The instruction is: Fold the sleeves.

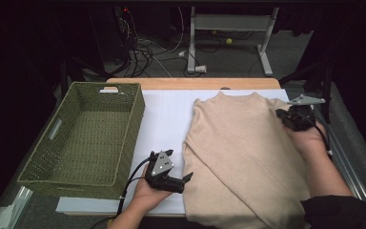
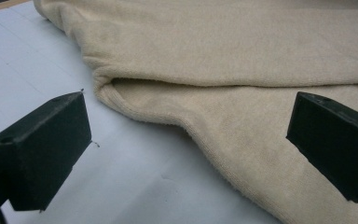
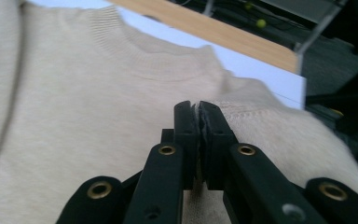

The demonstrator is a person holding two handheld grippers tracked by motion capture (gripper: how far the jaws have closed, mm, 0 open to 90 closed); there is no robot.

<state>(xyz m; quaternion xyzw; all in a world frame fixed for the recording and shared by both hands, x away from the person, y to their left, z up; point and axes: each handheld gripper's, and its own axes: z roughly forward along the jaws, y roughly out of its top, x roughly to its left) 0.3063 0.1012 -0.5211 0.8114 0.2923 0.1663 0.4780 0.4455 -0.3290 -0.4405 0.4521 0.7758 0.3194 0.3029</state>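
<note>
A beige sweater lies flat on the white sheet, neck toward the far side. My left gripper rests on the sheet at the sweater's near left edge, jaws open. In the left gripper view the folded sleeve and hem edge lie just ahead of that gripper, with nothing pressed between its pads. My right gripper is at the sweater's far right shoulder. In the right gripper view its jaws are shut with a thin strip of beige knit pinched between the pads, and the fabric bulges up beside them.
A green woven basket stands empty at the left of the table, touching the white sheet. The table's wooden far edge runs behind the sweater. Beyond it are a metal stand's legs and cables on the floor.
</note>
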